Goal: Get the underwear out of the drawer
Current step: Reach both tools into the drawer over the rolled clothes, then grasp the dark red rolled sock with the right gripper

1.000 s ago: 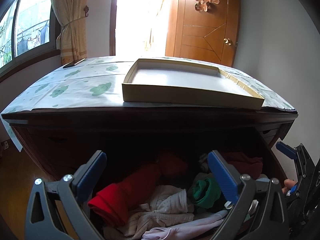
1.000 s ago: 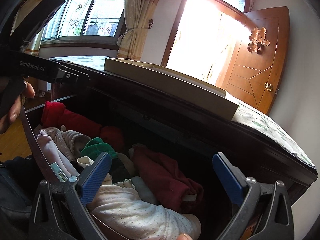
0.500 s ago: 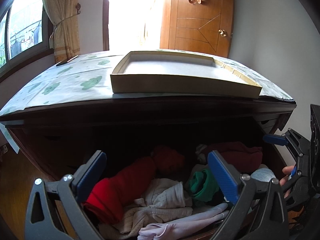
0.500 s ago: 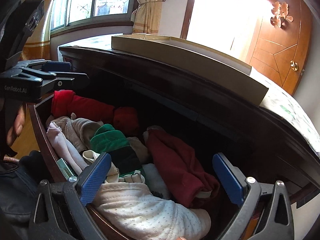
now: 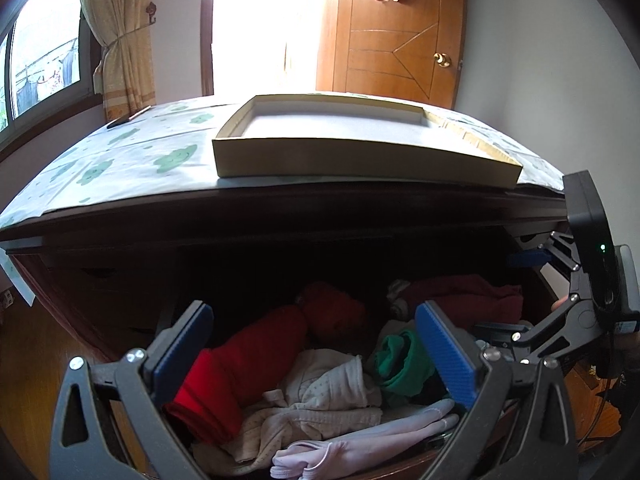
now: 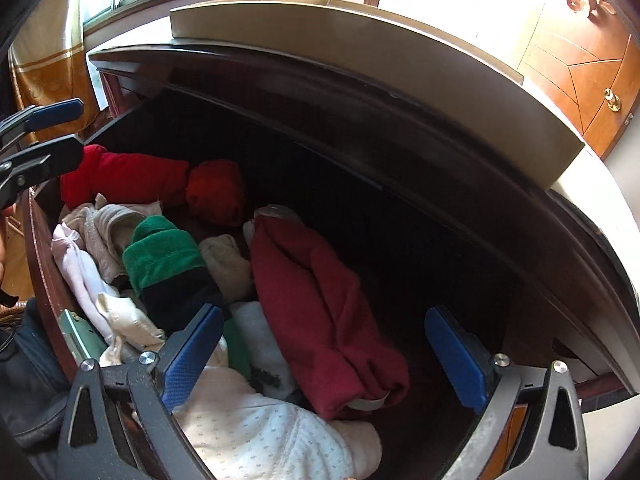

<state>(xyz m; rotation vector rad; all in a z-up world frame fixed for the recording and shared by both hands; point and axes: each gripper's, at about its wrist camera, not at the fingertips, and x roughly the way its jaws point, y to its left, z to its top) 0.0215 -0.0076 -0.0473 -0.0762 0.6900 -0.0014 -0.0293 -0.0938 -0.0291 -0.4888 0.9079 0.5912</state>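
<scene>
- the drawer (image 6: 44, 280) is open under the overhanging dresser top (image 6: 360, 92); a gripper raised carelessly could knock that edge.
- the underwear lies in a tangle: dark red garment (image 6: 320, 312), green piece (image 6: 164, 252), white dotted cloth (image 6: 260, 432). one pull may drag neighbours out.
- right gripper (image 6: 324, 356) spread wide, empty, over the dark red garment.
- left gripper (image 5: 316, 352) likewise wide and empty; both reaching in could collide.

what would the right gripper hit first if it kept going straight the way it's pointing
Most likely the dark red garment in the open drawer: it lies between the open right gripper's fingers in the right wrist view. Depth is unclear, so the white dotted cloth nearer the camera might brush first.
</scene>
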